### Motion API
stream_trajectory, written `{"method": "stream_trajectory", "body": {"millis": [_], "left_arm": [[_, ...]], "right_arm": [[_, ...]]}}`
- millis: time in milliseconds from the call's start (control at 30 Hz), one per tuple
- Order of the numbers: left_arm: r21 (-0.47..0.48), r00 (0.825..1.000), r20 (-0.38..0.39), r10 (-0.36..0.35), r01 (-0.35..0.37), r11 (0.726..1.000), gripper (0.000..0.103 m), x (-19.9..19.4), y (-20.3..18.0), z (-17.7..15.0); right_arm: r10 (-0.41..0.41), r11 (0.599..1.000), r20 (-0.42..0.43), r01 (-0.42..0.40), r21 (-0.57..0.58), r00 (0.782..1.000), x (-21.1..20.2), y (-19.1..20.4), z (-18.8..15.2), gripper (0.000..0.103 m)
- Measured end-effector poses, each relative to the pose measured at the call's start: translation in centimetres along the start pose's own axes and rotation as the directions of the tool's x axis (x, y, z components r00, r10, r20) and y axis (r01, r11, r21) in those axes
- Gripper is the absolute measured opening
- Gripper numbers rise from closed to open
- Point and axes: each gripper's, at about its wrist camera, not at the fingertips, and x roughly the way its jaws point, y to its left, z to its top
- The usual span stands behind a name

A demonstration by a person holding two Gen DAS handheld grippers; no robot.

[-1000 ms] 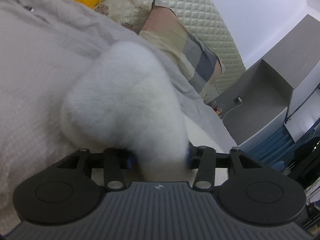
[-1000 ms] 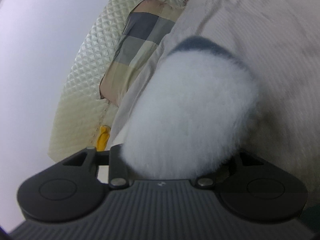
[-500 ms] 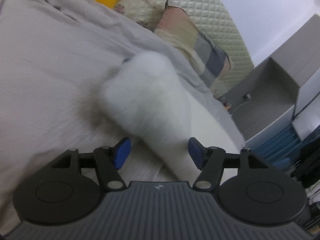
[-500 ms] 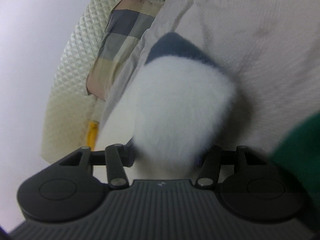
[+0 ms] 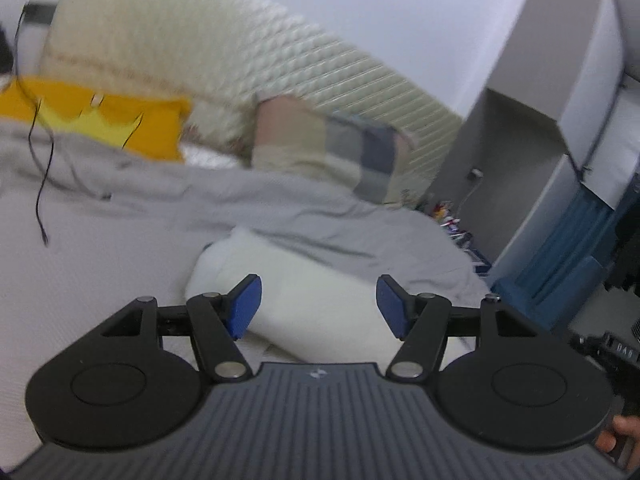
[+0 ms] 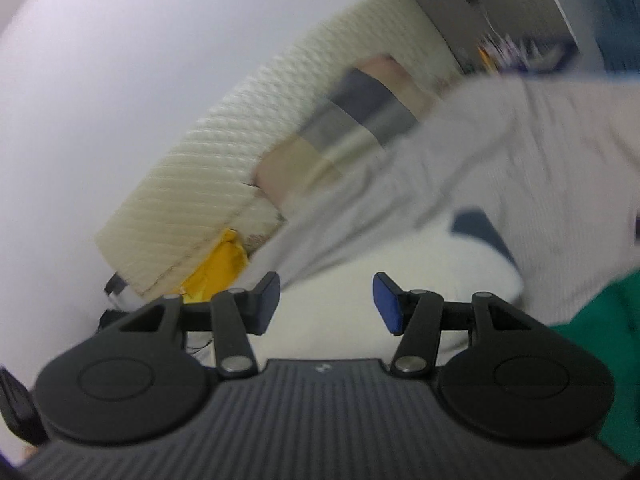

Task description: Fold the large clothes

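We are looking down at the white fluffy garment (image 5: pixel 304 304), which is lying folded in a soft, thick bundle on the grey bedspread (image 5: pixel 120 240). It is sitting below and in front of both our grippers, and neither one is touching it. In the left wrist view its long side is running from near us on the right up toward the far left. A dark blue patch (image 6: pixel 478 226) is showing at its far end in the right wrist view.

Our left gripper (image 5: pixel 319 306) is hanging over the near part of the bundle. Its jaws have just been opening, and they are standing fairly wide now. The blue pads (image 5: pixel 245 304) are bare, with nothing pinched between them.

Our right gripper (image 6: pixel 326 304) is also floating over the bundle. Its jaws have just been opening too, a bit less wide than the left ones, and they are holding nothing.

A green cloth (image 6: pixel 600 344) is peeking in at the right edge of that view. The checked pillow (image 5: pixel 332 152) and the yellow cushion (image 5: pixel 104 120) are lying far back by the headboard (image 5: pixel 200 52).

Both grippers look about equally near, so we think either one could reach down for the next fold, if one is needed.
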Motion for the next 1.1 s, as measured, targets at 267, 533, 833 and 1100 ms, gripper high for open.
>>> {"method": "stream_trajectory", "body": {"millis": [267, 533, 833, 1100], "left_arm": [[0.179, 1.000, 0.012, -0.022, 0.019, 0.984, 0.069, -10.5, -8.5, -1.4], [0.253, 0.999, 0.032, -0.037, 0.027, 0.967, 0.069, -18.9, -11.8, -6.8], [0.312, 0.998, 0.059, 0.022, -0.039, 0.949, 0.069, -22.4, -10.8, -13.3], [0.308, 0.996, 0.069, 0.050, -0.069, 0.949, 0.069, -22.1, -8.6, -16.6]], "right_arm": [[-0.001, 0.968, 0.061, 0.016, -0.252, 0.998, -10.8, 8.4, -0.5, 0.055], [-0.014, 0.933, 0.074, 0.040, -0.357, 0.997, -17.1, 11.2, -5.5, 0.055], [-0.043, 0.903, 0.049, 0.060, -0.425, 0.998, -18.8, 12.0, -12.1, 0.055], [-0.080, 0.878, 0.055, 0.096, -0.470, 0.995, -18.1, 11.7, -16.2, 0.055]]}}
